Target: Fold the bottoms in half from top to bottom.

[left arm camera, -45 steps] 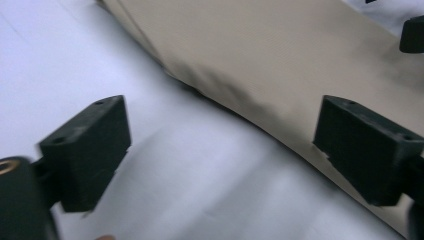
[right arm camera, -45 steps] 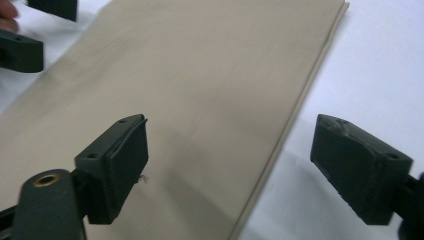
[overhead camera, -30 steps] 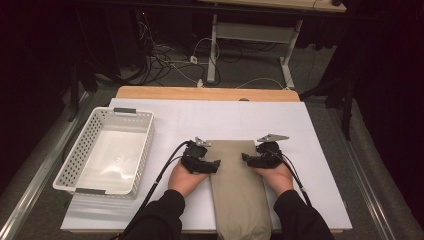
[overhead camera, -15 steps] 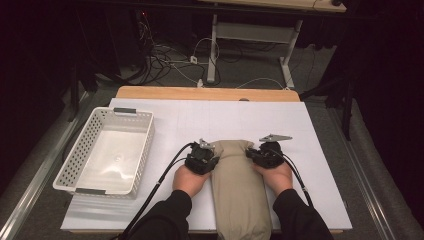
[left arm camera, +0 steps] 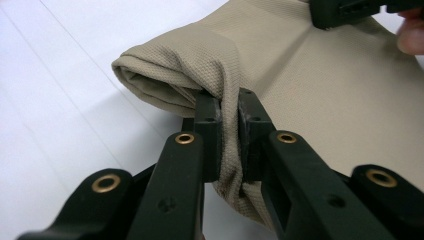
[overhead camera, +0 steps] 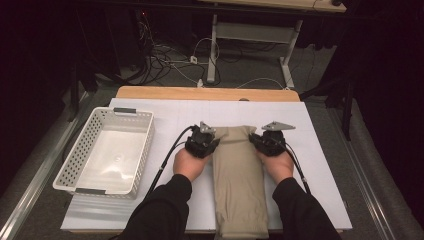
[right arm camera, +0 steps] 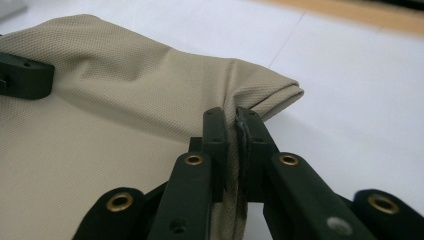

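Left gripper point(left arm camera: 229, 107) clamped on cloth point(overhead camera: 238, 175) far left corner, right gripper point(right arm camera: 232, 120) clamped on far right corner; jaws just closed. Basket point(overhead camera: 75, 172) at left on table point(overhead camera: 320, 165).

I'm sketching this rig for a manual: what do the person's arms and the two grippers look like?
Both sleeves are black. The left gripper and right gripper are black, each topped by a grey three-cornered plate and trailing a black cable. Up close, the angular black jaws carry brass-coloured rivets.

High view looks down over the table point(overhead camera: 320, 150); 2 claw-mounted views closely share the cloth point(overhead camera: 237, 170).
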